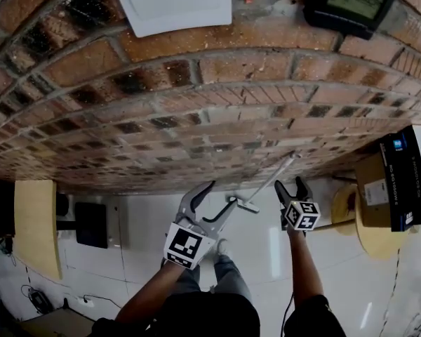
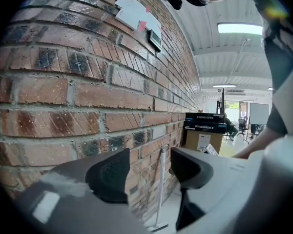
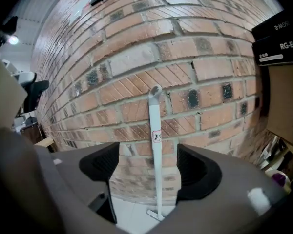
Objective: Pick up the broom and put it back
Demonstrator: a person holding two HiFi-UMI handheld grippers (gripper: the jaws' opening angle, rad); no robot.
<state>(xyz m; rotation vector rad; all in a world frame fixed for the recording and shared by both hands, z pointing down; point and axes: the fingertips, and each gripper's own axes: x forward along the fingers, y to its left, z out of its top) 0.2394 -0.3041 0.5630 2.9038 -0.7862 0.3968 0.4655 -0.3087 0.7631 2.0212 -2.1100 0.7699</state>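
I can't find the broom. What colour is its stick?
The stick is white. The right gripper view shows it best.

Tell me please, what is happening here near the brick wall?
A person holds a gripper in each hand and faces the brick wall. A white broom stands on the floor and leans against the wall. The left gripper and the right gripper both point toward the broom with their fingers apart. Neither one touches or holds it. Whether the broom is about to be picked up or is already put back, I cannot tell.
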